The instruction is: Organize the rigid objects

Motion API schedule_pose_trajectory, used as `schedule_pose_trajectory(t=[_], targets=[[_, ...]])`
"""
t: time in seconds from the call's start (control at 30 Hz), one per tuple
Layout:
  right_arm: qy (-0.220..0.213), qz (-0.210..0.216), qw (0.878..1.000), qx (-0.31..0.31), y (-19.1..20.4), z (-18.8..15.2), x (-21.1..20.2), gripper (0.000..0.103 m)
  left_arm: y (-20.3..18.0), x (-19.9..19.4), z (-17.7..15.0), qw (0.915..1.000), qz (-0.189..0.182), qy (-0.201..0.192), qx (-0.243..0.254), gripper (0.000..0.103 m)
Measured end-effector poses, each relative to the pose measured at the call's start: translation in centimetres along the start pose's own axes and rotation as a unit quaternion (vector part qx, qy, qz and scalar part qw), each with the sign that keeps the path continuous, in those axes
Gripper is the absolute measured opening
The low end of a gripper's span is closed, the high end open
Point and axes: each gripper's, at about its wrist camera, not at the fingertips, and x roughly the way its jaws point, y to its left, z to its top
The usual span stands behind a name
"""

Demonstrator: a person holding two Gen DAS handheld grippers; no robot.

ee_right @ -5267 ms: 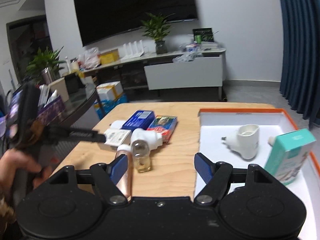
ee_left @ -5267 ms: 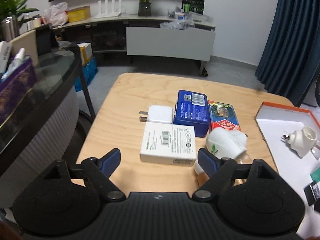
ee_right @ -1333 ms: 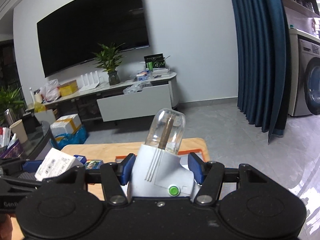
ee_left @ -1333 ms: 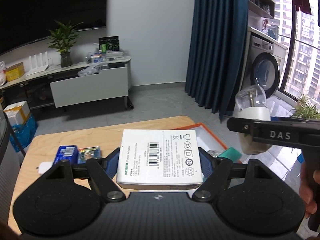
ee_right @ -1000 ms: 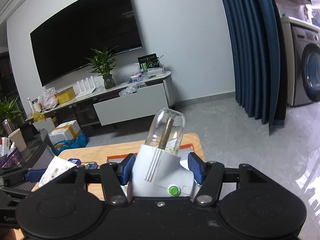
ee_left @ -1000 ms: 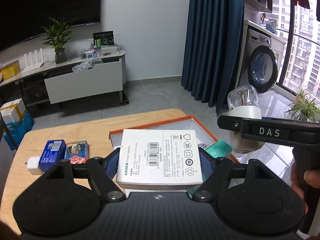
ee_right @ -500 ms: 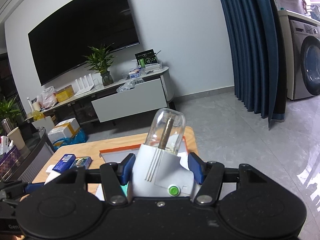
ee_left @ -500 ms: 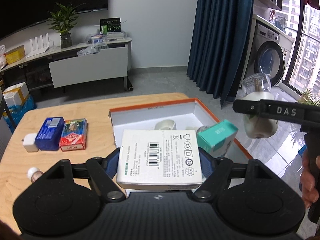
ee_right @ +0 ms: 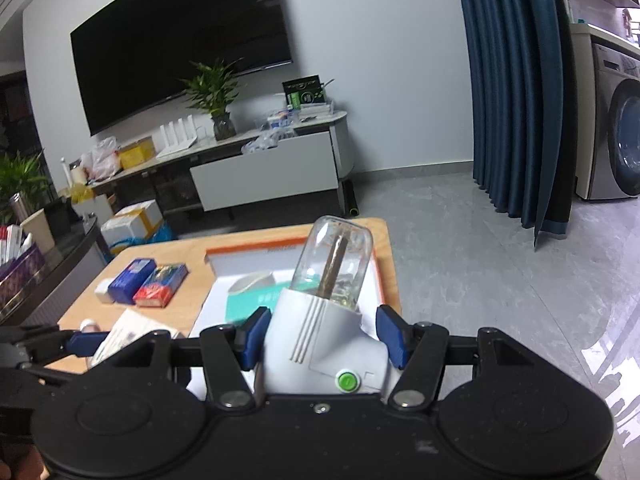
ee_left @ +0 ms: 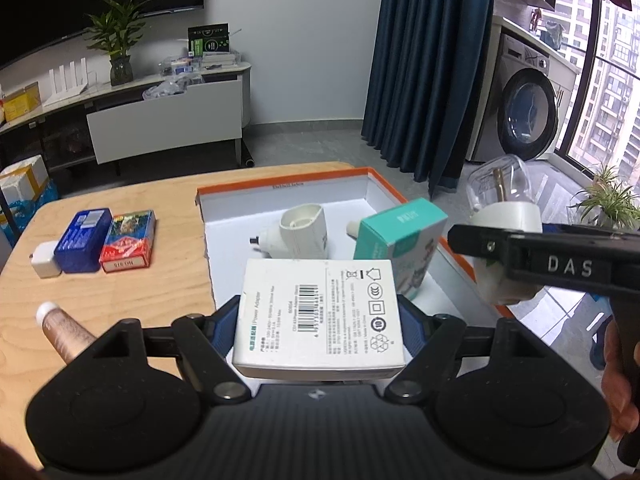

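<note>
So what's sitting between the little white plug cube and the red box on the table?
The blue box, seen in the left wrist view, touching the white plug cube and the red box.

"DAS" stands in pale raised letters on the black arm of the right tool (ee_left: pixel 516 240). The white box (ee_left: pixel 320 312) carries "Power Adapter", a barcode and a row of compliance marks. The red card pack (ee_left: pixel 128 240) shows upside-down lettering too small to read.
</note>
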Motion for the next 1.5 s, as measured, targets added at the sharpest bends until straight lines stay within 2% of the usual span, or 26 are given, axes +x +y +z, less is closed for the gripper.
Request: schedule_pose_trajectory(t=[0.63, 1.5], targets=[[0.022, 0.006, 1.0, -0.008, 2.1, -2.5, -1.5, 0.07, -0.4, -1.9, -1.8, 0.9999, 0.009, -0.001, -0.011, 0.079], [0.023, 0.016, 1.0, -0.006, 2.2, -2.4, -1.1, 0.07, 0.1, -1.5, -1.9, 0.9997, 0.012, 0.0, -0.023, 0.079]])
